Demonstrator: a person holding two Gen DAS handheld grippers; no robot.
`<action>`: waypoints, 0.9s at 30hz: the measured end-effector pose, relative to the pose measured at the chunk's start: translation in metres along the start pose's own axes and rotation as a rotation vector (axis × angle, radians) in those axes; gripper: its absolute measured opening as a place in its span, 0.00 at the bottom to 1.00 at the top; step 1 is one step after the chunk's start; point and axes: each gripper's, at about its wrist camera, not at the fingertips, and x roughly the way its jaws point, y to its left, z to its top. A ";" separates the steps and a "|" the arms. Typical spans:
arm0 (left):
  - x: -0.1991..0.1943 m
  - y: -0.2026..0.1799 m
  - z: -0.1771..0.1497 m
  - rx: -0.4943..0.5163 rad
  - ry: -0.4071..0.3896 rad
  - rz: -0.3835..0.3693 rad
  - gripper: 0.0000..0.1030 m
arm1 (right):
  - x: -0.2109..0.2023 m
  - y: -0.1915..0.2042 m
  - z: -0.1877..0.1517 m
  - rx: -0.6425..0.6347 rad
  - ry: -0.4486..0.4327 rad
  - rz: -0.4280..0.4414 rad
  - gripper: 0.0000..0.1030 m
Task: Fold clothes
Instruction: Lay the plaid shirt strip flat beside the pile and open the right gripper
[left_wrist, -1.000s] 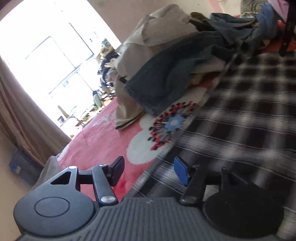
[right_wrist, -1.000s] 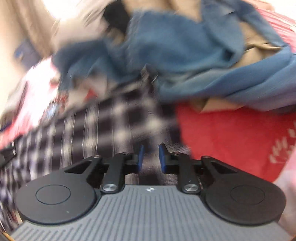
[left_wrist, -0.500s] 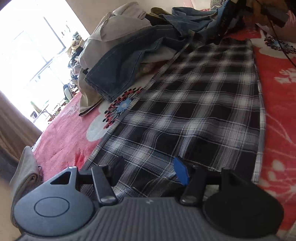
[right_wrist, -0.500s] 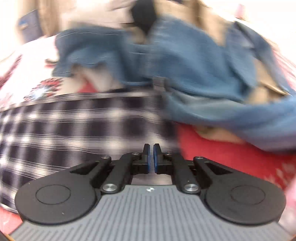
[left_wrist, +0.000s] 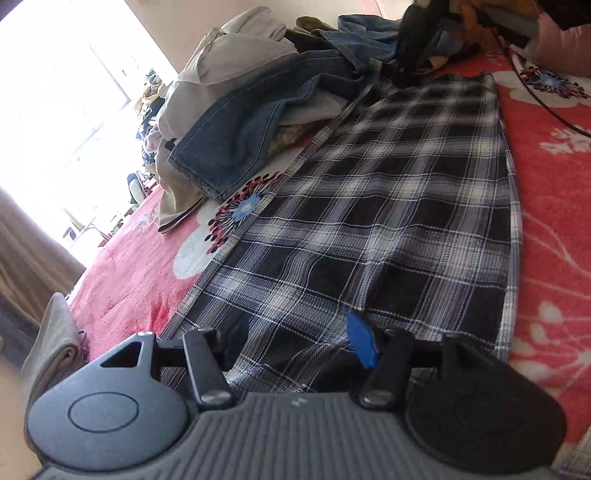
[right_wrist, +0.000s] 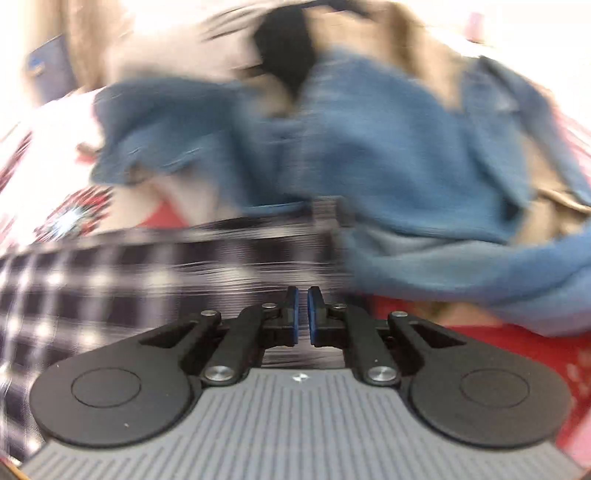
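Note:
A dark plaid garment (left_wrist: 388, 192) lies spread flat on a red floral blanket (left_wrist: 554, 192). My left gripper (left_wrist: 295, 332) is open and low over the garment's near edge, with the cloth lying between and under its fingers. In the right wrist view, which is blurred by motion, my right gripper (right_wrist: 303, 306) is shut at the plaid garment's (right_wrist: 92, 280) far edge, with plaid cloth showing in the thin slit between its blue pads. From the left wrist view the right gripper (left_wrist: 410, 48) is a dark blurred shape at the far corner.
A heap of clothes borders the garment's left side: blue jeans (left_wrist: 251, 136), beige pieces (left_wrist: 229, 62) and blue denim (right_wrist: 369, 147). A folded grey cloth (left_wrist: 51, 343) hangs at the blanket's near left edge. A pink sleeve (left_wrist: 561, 40) and a thin cable (left_wrist: 546, 107) are at the far right.
The left gripper has swung from the garment's left border to its near edge, staying open. The right gripper closed at the far edge and stays shut there.

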 end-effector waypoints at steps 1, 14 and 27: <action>0.000 -0.001 0.000 0.005 0.001 0.001 0.59 | 0.010 -0.001 0.004 0.009 0.006 -0.010 0.03; -0.009 0.010 0.007 -0.015 -0.016 0.010 0.60 | -0.098 -0.055 -0.005 0.288 -0.174 -0.065 0.04; -0.118 -0.003 0.019 -0.040 -0.063 -0.060 0.61 | -0.274 -0.019 -0.093 0.301 -0.222 0.036 0.05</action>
